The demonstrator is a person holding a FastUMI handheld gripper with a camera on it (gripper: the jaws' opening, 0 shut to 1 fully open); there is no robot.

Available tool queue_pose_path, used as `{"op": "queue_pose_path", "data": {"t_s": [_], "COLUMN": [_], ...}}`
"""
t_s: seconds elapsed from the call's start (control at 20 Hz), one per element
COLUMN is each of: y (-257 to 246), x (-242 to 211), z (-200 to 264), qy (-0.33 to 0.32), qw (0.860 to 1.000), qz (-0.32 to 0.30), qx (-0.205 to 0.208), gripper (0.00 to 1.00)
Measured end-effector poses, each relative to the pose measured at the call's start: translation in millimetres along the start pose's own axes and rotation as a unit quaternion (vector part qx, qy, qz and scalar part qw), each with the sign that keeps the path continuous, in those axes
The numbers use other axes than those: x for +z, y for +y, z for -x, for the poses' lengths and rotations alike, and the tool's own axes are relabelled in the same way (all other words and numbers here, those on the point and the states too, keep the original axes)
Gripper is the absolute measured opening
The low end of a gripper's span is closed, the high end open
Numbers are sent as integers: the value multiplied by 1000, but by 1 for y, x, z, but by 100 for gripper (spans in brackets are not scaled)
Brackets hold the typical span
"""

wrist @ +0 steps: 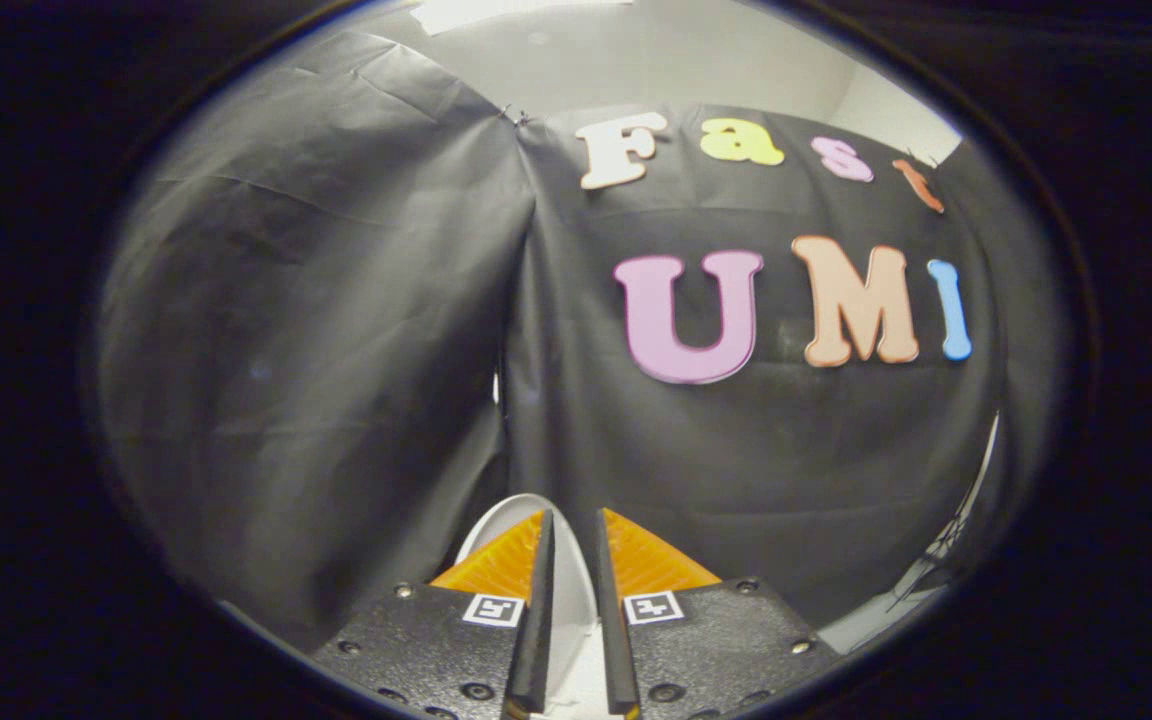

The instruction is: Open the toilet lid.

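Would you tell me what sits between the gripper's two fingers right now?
In the gripper view, the white toilet lid stands edge-on in the narrow gap of the gripper; whether both fingers press it is unclear.

Gripper [573,560]: two wedge-shaped ribbed fingers.
Mounts: dark speckled plates with round screws.
Markings: square black-and-white tags.

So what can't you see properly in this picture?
- White curved toilet lid: in the gripper view, only its rounded rim peeks past the fingers, which cover the rest.
- Hand-held gripper: fingers nearly together around a white strip; whether both press it cannot be told.
- Whether the lid is open: unclear.
- Black cloth wall: hides what's behind.
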State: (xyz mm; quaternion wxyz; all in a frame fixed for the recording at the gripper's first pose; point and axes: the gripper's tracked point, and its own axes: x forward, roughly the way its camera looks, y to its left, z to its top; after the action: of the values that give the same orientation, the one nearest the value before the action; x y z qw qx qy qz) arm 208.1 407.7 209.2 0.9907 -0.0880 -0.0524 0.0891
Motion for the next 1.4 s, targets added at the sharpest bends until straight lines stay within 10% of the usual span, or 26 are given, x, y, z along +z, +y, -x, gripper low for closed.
{"op": "queue_pose_path", "data": {"t_s": [1.4], "y": [-251], "x": [-14], "z": [193], "qy": [-80], "qw": [984], "qz": [85], "qx": [-133], "gripper": [48]}}
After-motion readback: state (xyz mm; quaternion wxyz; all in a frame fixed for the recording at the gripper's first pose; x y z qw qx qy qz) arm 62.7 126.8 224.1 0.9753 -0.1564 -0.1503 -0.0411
